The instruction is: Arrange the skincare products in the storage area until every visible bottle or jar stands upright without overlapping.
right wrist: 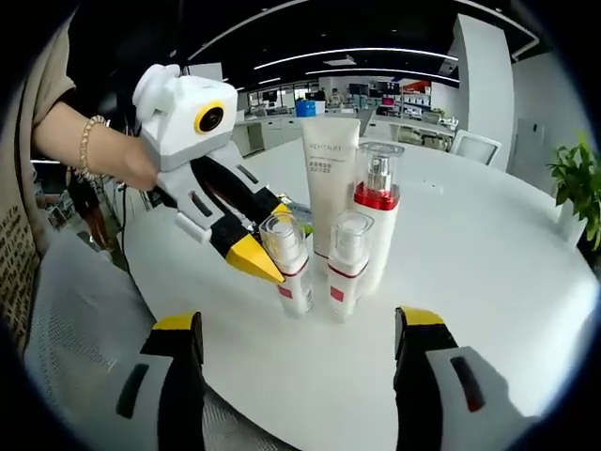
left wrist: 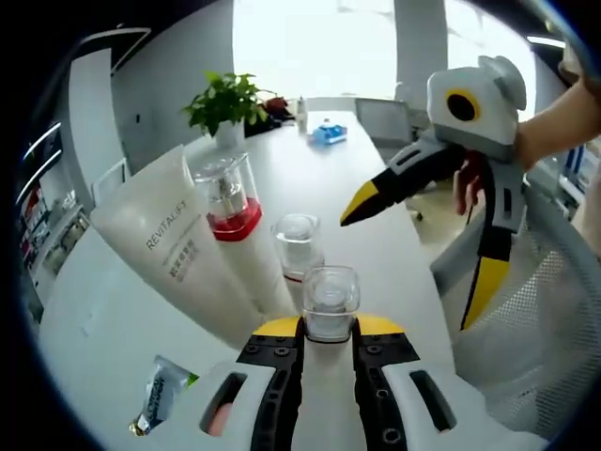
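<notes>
Now the left gripper [left wrist: 329,331] squeezes the cap of a small bottle [right wrist: 285,258] standing on the white table [right wrist: 488,244]; the right gripper [right wrist: 299,324] waits wide open; another small bottle [right wrist: 347,263], a pump bottle [right wrist: 377,216] and a tube [right wrist: 329,178] stand close behind; next, I think, let go gently so nothing tips.

Cluster of white skincare bottles with clear caps [left wrist: 282,254] [right wrist: 333,240] on the round white table [left wrist: 376,235] [right wrist: 488,272] viewed close by the left gripper view, seen from slightly farther on the opposite side by the right gripper view, both shared.
</notes>
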